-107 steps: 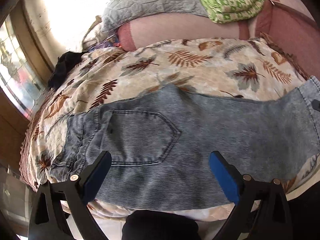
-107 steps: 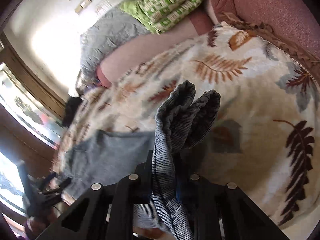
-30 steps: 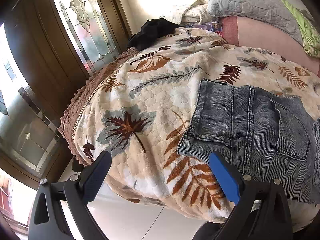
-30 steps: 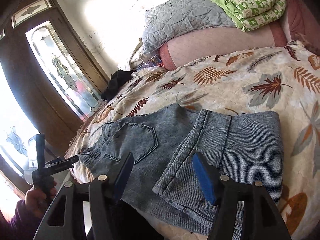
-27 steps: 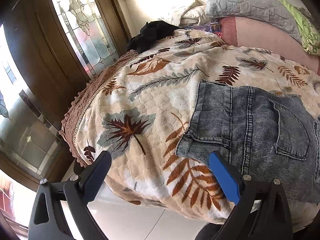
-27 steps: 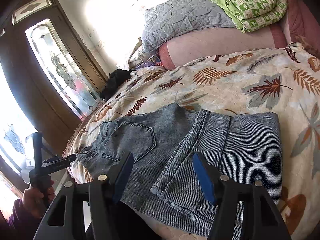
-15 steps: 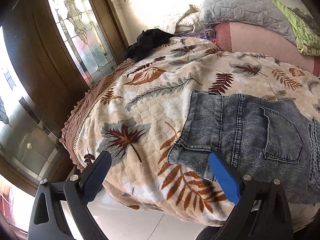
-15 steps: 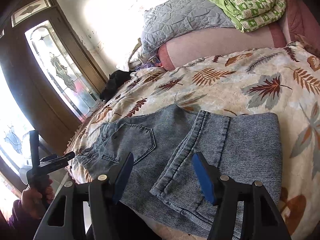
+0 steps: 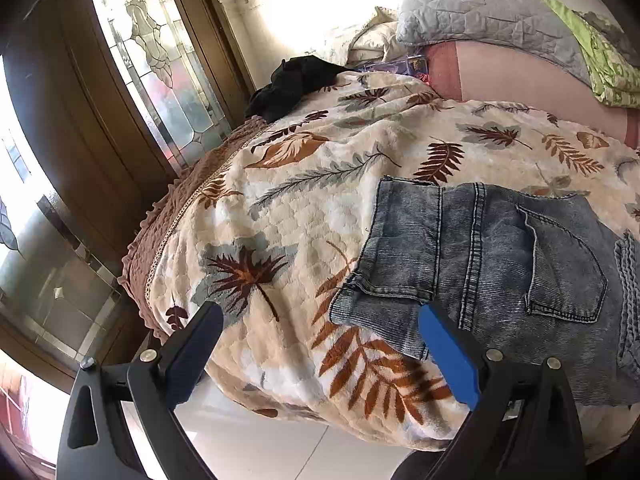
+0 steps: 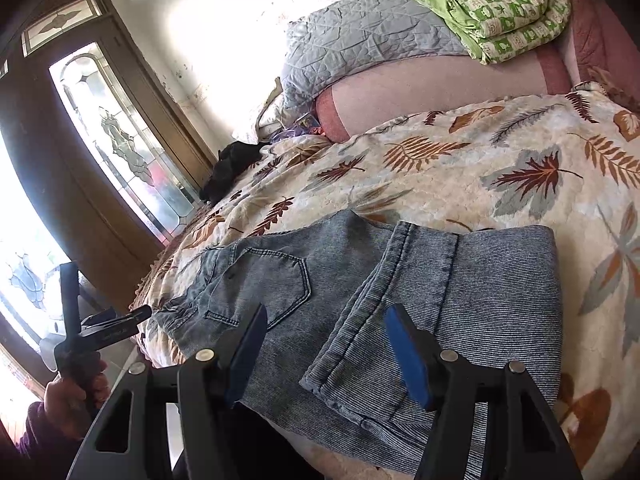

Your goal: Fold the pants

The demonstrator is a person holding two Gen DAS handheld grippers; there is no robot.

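Light-blue denim pants (image 10: 460, 280) lie on the leaf-print bedspread (image 10: 520, 176), folded once, with the leg hems (image 10: 384, 304) laid over the thighs near the back pocket (image 10: 276, 280). My right gripper (image 10: 326, 312) hangs open just above the hems, touching nothing. In the left wrist view the waistband end of the pants (image 9: 400, 264) lies by the bed's edge. My left gripper (image 9: 320, 316) is open in front of it, and its right finger (image 9: 444, 348) is close to the waistband corner. The right wrist view shows the left gripper (image 10: 136, 316) in a hand (image 10: 68, 396) off the bed's corner.
A black garment (image 9: 296, 84) lies at the far corner of the bed. A grey quilt (image 10: 360, 36) and a green folded blanket (image 10: 508, 4) are stacked on the pink headboard cushion (image 10: 432, 92). A wooden door with patterned glass (image 9: 160, 80) stands left, with tiled floor (image 9: 272, 448) below.
The right gripper earlier held the leg hems up; they now lie folded over and it is open. The left gripper went from the seat to the waistband end. Over the last second almost nothing moved.
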